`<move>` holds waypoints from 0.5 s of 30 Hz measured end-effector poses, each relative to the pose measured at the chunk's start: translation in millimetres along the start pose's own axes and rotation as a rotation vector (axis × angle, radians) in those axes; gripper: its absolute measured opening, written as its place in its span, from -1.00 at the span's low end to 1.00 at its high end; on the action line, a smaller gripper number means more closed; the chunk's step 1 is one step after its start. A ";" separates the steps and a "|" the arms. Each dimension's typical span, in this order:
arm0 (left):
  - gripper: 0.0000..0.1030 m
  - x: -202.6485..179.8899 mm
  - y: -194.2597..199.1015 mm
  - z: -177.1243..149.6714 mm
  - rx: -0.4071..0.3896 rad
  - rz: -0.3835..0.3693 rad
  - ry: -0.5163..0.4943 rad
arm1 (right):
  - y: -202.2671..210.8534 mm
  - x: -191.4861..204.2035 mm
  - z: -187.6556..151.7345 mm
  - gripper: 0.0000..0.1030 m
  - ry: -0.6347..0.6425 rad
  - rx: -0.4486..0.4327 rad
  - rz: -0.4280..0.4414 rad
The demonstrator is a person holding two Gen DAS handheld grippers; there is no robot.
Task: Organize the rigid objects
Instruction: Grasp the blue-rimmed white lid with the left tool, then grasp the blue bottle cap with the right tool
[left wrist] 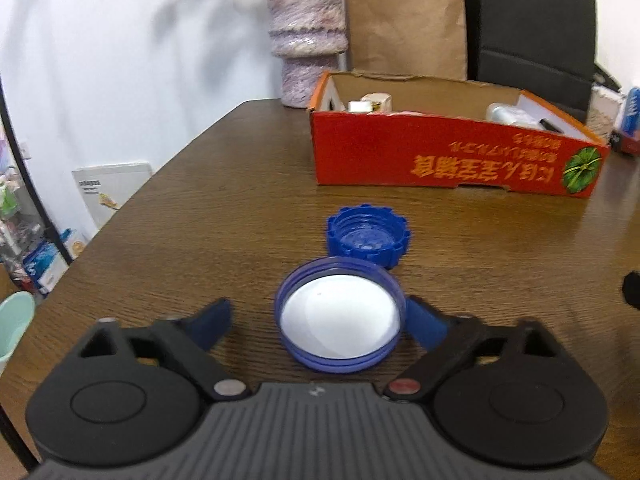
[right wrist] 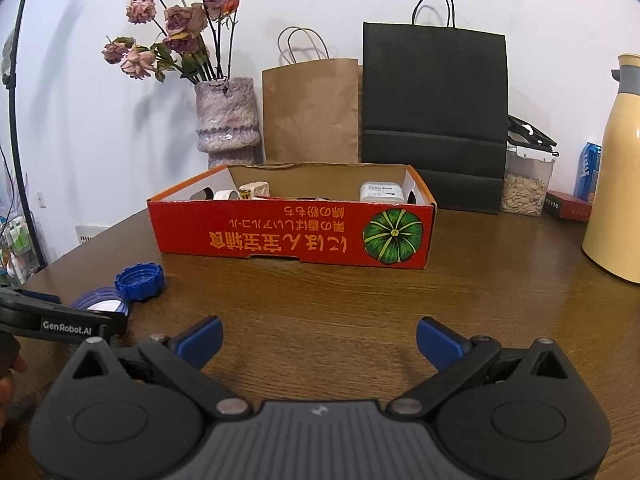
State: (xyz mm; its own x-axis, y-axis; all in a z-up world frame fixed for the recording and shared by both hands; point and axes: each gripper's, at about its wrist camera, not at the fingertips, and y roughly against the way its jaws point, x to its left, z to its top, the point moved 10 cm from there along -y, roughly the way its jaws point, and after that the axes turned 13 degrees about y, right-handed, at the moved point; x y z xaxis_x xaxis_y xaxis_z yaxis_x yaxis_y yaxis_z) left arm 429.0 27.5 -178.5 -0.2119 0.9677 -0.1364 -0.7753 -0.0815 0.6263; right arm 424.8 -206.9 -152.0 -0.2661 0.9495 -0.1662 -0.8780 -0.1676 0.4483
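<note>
The left tool [left wrist: 320, 320] is bracketing the wide blue lid [left wrist: 340, 320], which is lying liner-up on the counter [left wrist: 200, 220]. Its right pad is sitting against the lid's rim, while its left pad is standing clear, so the jaws are part-way closed with no grip yet. To grasp well, the operator should be centering the lid between both pads and closing low on the rim, squarely. The ridged blue cap [left wrist: 368, 236] is touching the lid's far edge; avoid nudging it. The red box [left wrist: 440, 156] is waiting beyond. The right tool [right wrist: 320, 340] is hanging wide and empty.
</note>
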 end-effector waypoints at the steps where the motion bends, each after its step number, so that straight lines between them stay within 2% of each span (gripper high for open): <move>1: 0.31 -2.4 2.0 -0.3 -0.001 -0.026 0.000 | -0.4 -0.5 -0.1 1.00 -0.002 0.002 0.001; 15: 0.31 -2.8 12.7 8.9 -0.061 -0.040 0.001 | -6.3 -0.9 -0.5 1.00 -0.011 0.022 0.001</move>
State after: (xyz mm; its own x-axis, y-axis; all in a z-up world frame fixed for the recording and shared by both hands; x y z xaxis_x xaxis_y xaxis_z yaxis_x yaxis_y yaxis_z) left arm 425.1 25.9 -163.4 -0.1805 0.9702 -0.1617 -0.8181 -0.0568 0.5722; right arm 430.4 -206.8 -155.1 -0.2625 0.9523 -0.1557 -0.8687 -0.1629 0.4678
